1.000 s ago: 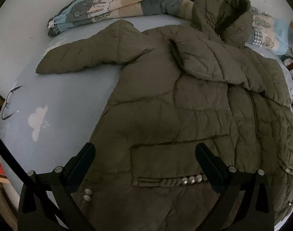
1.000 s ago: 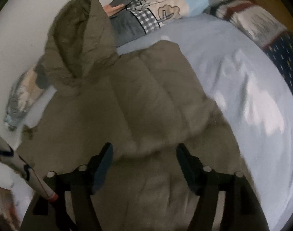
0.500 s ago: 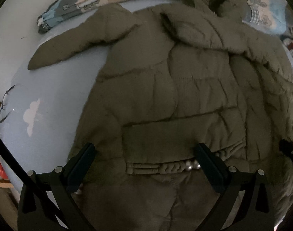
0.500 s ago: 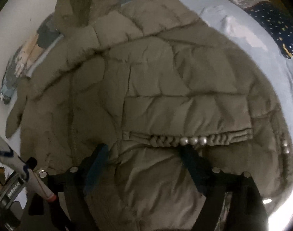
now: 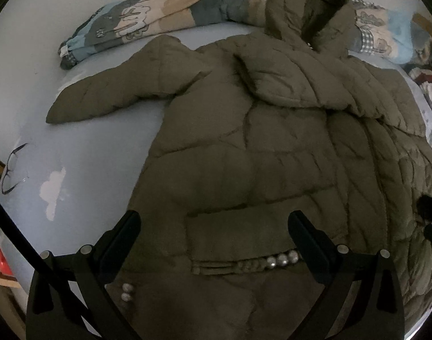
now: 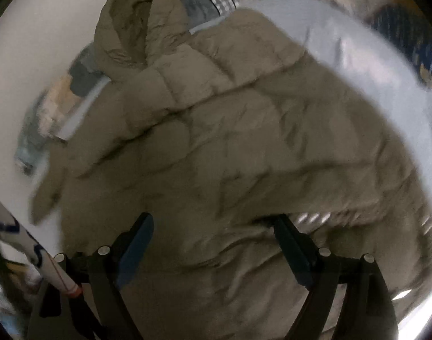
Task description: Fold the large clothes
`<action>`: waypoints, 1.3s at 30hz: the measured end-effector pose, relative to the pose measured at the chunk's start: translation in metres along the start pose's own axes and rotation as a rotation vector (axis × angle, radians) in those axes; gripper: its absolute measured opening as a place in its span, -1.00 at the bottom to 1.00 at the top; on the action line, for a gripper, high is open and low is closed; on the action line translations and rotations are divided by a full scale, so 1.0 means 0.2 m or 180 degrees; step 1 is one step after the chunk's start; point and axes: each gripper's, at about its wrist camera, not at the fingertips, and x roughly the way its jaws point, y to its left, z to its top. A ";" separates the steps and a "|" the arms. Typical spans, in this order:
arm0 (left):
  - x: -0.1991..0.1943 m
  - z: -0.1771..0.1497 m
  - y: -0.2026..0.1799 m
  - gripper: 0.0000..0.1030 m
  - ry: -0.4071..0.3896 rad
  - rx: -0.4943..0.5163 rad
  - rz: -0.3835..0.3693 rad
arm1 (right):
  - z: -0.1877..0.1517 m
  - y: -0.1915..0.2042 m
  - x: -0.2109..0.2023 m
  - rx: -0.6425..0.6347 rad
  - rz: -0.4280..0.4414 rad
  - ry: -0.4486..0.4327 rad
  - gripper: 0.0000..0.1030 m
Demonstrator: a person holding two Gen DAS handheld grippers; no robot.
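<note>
An olive quilted hooded coat (image 5: 258, 147) lies spread on a light blue bed sheet (image 5: 88, 147). Its left sleeve (image 5: 116, 93) points out to the left; the other sleeve (image 5: 301, 85) is folded across the chest. The hood (image 5: 306, 14) rests at the far end. My left gripper (image 5: 214, 229) is open and empty, just above the lower front near a pocket trimmed with pearls (image 5: 275, 260). My right gripper (image 6: 213, 232) is open and empty above the coat (image 6: 244, 141) near its lower right side; this view is blurred.
A rolled patterned quilt (image 5: 147, 22) lies along the far edge by the wall. Eyeglasses (image 5: 11, 170) lie on the sheet at left. A dark blue patterned fabric (image 6: 414, 45) lies at the far right. A white pole (image 6: 31, 252) crosses the lower left.
My left gripper has pulled back, so the coat's sleeve and hood sit lower in view. My right gripper has swung and tilted; the pearl pocket shifted right and the view blurred.
</note>
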 end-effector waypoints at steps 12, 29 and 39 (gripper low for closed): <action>-0.02 0.06 0.16 1.00 -0.0114 -0.0262 0.0030 | -0.10 0.36 -0.09 -0.1089 -0.0203 -0.0501 0.76; 0.05 0.24 0.83 1.00 -0.0149 -0.1084 -0.0009 | -0.08 0.34 0.05 -0.1178 -0.0388 -0.0310 0.48; 0.21 0.37 1.50 0.81 -0.0184 -0.2145 -0.0328 | -0.07 0.34 0.06 -0.1155 -0.0307 -0.0240 0.48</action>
